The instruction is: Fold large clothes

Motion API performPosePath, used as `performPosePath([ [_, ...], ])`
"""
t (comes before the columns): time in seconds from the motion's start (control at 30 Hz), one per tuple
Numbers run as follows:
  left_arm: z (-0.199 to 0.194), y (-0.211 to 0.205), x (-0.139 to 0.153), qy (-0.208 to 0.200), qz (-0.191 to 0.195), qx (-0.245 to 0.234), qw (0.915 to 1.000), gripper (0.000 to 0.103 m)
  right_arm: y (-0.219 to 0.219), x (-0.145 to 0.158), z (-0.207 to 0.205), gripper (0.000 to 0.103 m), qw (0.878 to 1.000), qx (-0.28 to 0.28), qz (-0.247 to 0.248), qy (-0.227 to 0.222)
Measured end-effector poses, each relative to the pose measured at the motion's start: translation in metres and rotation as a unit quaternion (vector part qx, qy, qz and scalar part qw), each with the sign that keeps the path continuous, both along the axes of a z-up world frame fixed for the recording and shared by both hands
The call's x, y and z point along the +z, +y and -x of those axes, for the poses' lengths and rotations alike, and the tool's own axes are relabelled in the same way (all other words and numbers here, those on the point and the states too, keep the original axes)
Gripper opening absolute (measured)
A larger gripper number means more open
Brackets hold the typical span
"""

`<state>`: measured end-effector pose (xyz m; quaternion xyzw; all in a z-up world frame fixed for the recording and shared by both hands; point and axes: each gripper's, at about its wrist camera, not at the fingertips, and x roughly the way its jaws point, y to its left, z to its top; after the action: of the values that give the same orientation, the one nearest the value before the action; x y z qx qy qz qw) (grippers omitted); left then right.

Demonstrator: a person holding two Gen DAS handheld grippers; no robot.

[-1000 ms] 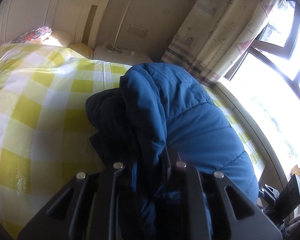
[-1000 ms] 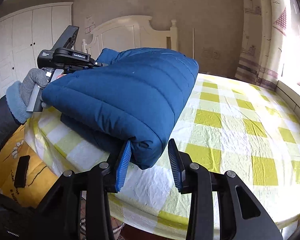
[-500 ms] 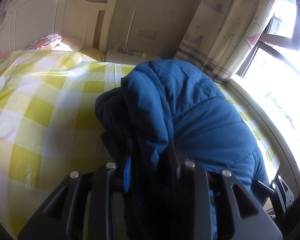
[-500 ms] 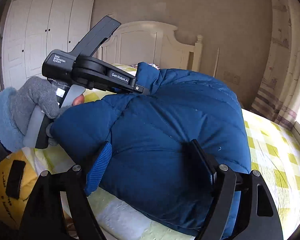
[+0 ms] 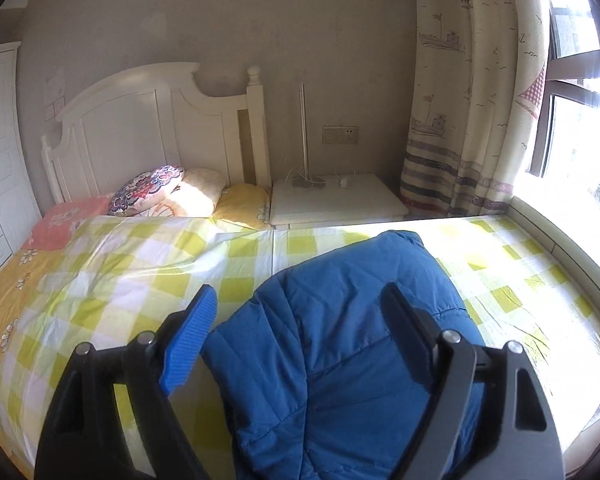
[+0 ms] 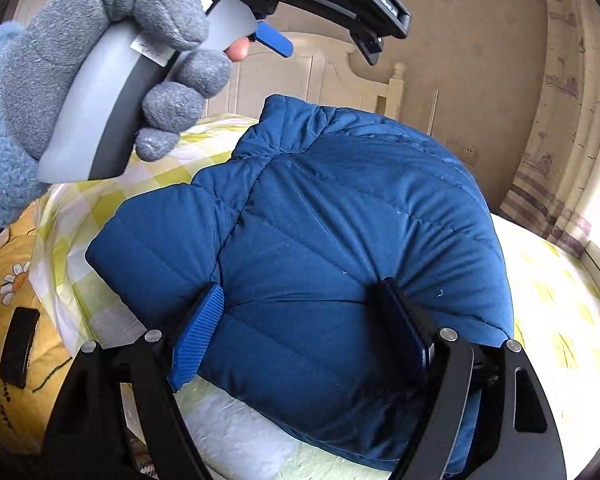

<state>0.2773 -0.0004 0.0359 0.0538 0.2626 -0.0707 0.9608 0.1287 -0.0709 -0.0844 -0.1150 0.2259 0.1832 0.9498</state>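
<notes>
**Fold nearly done**

On yellow-checked bed sheet (image 5: 148, 264) we've got the puffy blue quilted jacket (image 6: 340, 248) bundled. L gripper (image 5: 296, 320) jaws wide, above it, holding nothing; R gripper (image 6: 296, 320) jaws wide, straddling the bundle's edge, pressing it. Next: tidy/press flat, w/o unrolling.

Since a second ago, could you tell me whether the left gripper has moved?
Yes. The left gripper has let go of the blue jacket and lifted; the headboard now sits lower and more central in its view.
</notes>
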Motion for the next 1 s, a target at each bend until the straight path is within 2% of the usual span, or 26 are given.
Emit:
performPosePath([
  [0.1, -0.029, -0.009, -0.043, 0.046, -0.070, 0.058, 0.9949, 0.083, -0.002, -0.001, 0.001, 0.076, 1.000, 0.010, -0.003, 0.006],
  [0.13, -0.036, -0.003, -0.056, 0.061, -0.068, 0.063, 0.9938, 0.085, -0.001, -0.001, 0.001, 0.076, 1.000, 0.015, -0.001, 0.006],
  [0.17, -0.041, 0.005, -0.064, 0.071, -0.049, 0.060, 0.9944, 0.086, -0.001, -0.001, 0.002, 0.076, 1.000, 0.022, 0.003, 0.005],
  [0.2, -0.042, 0.014, -0.068, 0.073, -0.031, 0.060, 0.9951, 0.091, 0.000, -0.001, 0.002, 0.076, 1.000, 0.027, 0.008, 0.005],
  [0.27, -0.045, 0.024, -0.072, 0.080, -0.020, 0.060, 0.9948, 0.094, -0.002, 0.003, 0.001, 0.076, 0.999, 0.042, 0.005, 0.015],
  [0.37, -0.045, 0.023, -0.078, 0.066, -0.036, 0.060, 0.9954, 0.096, -0.028, 0.028, -0.002, 0.071, 0.993, 0.094, -0.048, 0.056],
  [0.47, -0.045, 0.027, -0.081, 0.058, -0.022, 0.063, 0.9961, 0.098, -0.075, 0.063, -0.015, 0.071, 0.994, 0.064, -0.089, 0.027],
  [0.53, -0.047, 0.027, -0.082, 0.057, -0.021, 0.064, 0.9961, 0.098, -0.104, 0.086, -0.043, 0.071, 0.993, 0.035, -0.108, 0.015],
  [0.6, -0.047, 0.027, -0.082, 0.057, -0.023, 0.064, 0.9961, 0.098, -0.117, 0.101, -0.086, 0.071, 0.995, 0.008, -0.100, 0.021],
  [0.73, -0.048, 0.029, -0.084, 0.060, -0.017, 0.062, 0.9961, 0.098, -0.114, 0.106, -0.183, 0.071, 0.994, -0.006, -0.083, 0.076],
  [0.87, -0.052, 0.031, -0.085, 0.070, -0.013, 0.058, 0.9958, 0.099, -0.100, 0.083, -0.264, 0.071, 0.988, -0.016, -0.060, 0.143],
  [0.97, -0.058, 0.032, -0.089, 0.083, -0.015, 0.060, 0.9946, 0.099, -0.085, 0.036, -0.304, 0.073, 0.976, -0.004, -0.017, 0.218],
  [1.0, -0.062, 0.033, -0.091, 0.092, -0.012, 0.058, 0.9940, 0.099, -0.085, 0.027, -0.309, 0.074, 0.970, -0.002, -0.029, 0.240],
])
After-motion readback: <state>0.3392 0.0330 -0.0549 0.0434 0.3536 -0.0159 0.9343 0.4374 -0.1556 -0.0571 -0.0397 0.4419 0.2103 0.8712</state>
